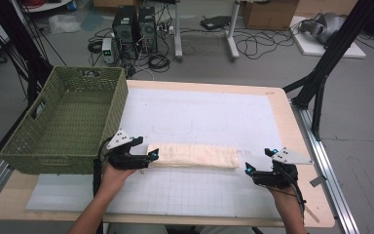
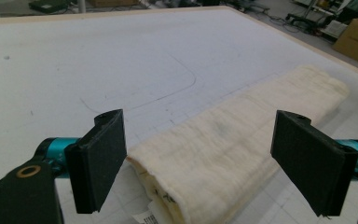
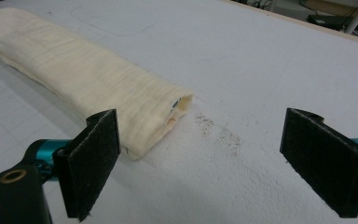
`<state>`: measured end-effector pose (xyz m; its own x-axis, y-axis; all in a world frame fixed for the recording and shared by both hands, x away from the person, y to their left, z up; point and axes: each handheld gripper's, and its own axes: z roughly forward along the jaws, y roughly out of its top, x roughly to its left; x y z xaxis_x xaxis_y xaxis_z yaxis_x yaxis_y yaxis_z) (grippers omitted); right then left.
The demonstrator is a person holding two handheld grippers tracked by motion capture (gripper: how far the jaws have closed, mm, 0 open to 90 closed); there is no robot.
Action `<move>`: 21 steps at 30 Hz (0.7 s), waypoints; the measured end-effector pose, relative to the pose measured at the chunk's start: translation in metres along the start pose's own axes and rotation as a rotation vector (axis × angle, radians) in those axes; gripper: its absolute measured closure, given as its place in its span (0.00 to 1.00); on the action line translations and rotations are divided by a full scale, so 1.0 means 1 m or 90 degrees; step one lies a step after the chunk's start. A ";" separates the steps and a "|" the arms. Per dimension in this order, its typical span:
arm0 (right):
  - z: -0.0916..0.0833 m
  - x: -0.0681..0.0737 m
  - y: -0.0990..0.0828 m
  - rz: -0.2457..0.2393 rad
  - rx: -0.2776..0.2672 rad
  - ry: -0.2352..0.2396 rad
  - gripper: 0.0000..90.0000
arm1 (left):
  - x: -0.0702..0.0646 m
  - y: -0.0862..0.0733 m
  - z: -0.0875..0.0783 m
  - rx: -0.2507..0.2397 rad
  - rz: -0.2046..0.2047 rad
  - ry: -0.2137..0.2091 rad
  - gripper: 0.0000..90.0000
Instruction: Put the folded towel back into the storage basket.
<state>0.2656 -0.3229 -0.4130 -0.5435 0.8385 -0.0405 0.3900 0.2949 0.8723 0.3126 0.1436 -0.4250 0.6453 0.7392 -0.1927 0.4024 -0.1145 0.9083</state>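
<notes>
**Folded cloth waits between two spread grippers**

The left gripper (image 2: pixel 200 163) has its jaws spread around one end of the folded cream cloth (image 1: pixel 193 156); the right gripper (image 3: pixel 205 163) stands spread just beside the other end. The cloth lies on the surface (image 1: pixel 209 117), near the green basket (image 1: pixel 68 122). Soft, light and floppy, it is best pinched at both ends through all layers.

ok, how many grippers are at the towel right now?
2. The left gripper is at the folded towel's left end, jaws open around it; the right gripper sits just off its right end, open.
</notes>
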 end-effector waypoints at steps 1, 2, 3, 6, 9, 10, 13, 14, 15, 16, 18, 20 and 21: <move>-0.001 0.000 0.000 0.001 0.000 0.000 0.13 | 0.000 0.000 0.000 0.006 0.000 0.003 0.20; -0.001 0.000 -0.001 0.002 -0.002 0.000 0.13 | -0.001 -0.001 0.001 0.010 -0.002 0.006 0.20; -0.002 0.000 -0.001 0.003 -0.002 0.000 0.13 | 0.000 -0.001 0.001 0.014 -0.006 0.009 0.21; -0.001 0.000 -0.002 0.004 0.000 0.000 0.13 | 0.002 -0.004 0.002 0.034 -0.018 0.021 0.21; 0.000 0.001 -0.001 0.003 0.002 0.002 0.13 | 0.005 -0.007 0.003 0.055 -0.024 0.027 0.24; 0.001 0.001 -0.001 0.001 0.004 0.004 0.13 | 0.006 -0.008 0.004 0.061 -0.028 0.030 0.26; 0.003 0.003 -0.001 0.000 0.007 0.009 0.13 | 0.008 -0.011 0.005 0.077 -0.032 0.037 0.30; 0.004 0.003 -0.001 -0.004 0.008 0.010 0.13 | 0.009 -0.011 0.005 0.084 -0.032 0.040 0.32; 0.004 0.004 -0.001 -0.003 0.009 0.011 0.13 | 0.009 -0.012 0.005 0.089 -0.032 0.043 0.33; 0.004 0.004 -0.001 -0.003 0.009 0.011 0.13 | 0.009 -0.013 0.006 0.096 -0.033 0.047 0.35; 0.004 0.004 -0.001 -0.002 0.009 0.012 0.13 | 0.009 -0.014 0.007 0.104 -0.037 0.044 0.38; 0.003 0.004 -0.002 0.001 0.012 0.012 0.13 | 0.009 -0.015 0.009 0.117 -0.037 0.045 0.41; 0.004 0.004 -0.002 0.002 0.012 0.013 0.13 | 0.009 -0.016 0.009 0.124 -0.038 0.045 0.41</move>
<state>0.2654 -0.3187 -0.4164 -0.5569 0.8301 -0.0283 0.4050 0.3011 0.8633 0.3181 0.1461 -0.4446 0.5724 0.7923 -0.2111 0.5608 -0.1905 0.8058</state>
